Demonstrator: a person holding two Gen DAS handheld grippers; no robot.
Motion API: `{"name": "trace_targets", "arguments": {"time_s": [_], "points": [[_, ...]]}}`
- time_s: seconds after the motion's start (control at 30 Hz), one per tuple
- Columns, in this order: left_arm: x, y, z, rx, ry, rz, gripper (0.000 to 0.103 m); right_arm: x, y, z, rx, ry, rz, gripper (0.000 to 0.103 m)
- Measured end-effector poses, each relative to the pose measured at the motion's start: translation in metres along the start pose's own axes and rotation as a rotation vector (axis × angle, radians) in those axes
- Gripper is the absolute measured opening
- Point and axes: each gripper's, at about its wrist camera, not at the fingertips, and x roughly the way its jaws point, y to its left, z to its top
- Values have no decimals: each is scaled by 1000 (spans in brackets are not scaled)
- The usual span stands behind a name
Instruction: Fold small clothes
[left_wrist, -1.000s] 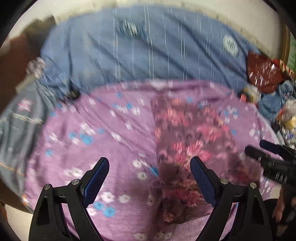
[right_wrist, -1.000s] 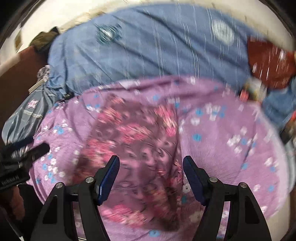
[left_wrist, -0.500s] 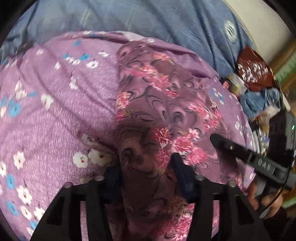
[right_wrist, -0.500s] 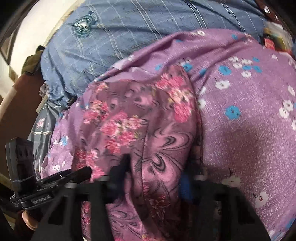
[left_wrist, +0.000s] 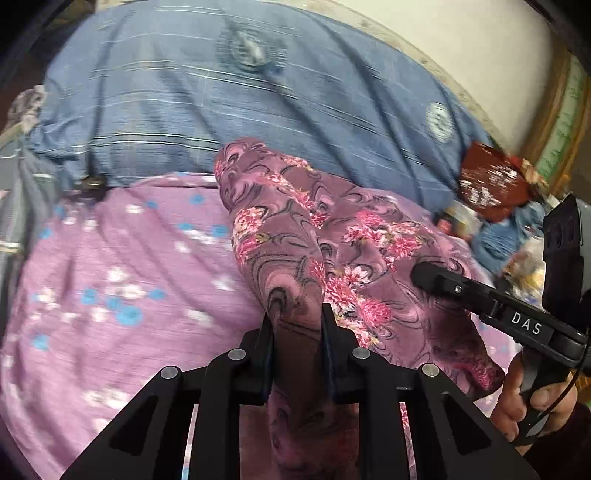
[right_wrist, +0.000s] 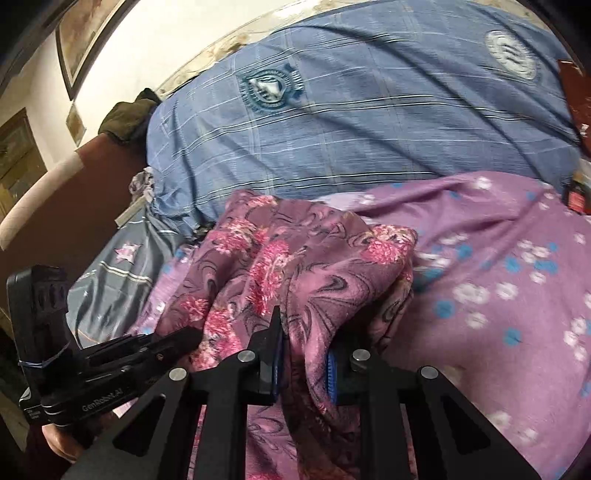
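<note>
Fold just begun. Left gripper (left_wrist: 297, 328) and right gripper (right_wrist: 304, 349): jaws have just been closing, and each pair now pinches a near edge of the plum floral-print garment (left_wrist: 332, 236). Garment bunched and raised at its near edge, far part draped on the lilac flowered bedsheet (left_wrist: 110, 266), near the blue striped pillow (left_wrist: 184, 92) (no crease set yet). Left to do, by my reading: carry the held edge over, lay flat, smooth.
</note>
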Motion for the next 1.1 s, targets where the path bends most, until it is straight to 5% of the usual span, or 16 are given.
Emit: {"name": "trace_targets", "arguments": {"time_s": [0.13,0.23,0.33,0.47,0.67,1.1], "points": [[34,27,-12,-3,64,187,31,67,8,-14,46,85,0,25],[65,44,-30,10,167,314,37,107,11,-40,18,168,-118,37],[44,45,-31,-43,116,317,51,91,25,-44,-63,125,-190,52],[-13,31,-33,-51,-10,387,57,42,47,-34,-127,66,-216,57],[-98,-20,-59,20,-186,488,80,-30,86,-24,-180,-69,-249,66],[-224,-89,-111,43,-366,526,83,-113,147,-44,-276,-180,-218,67]]}}
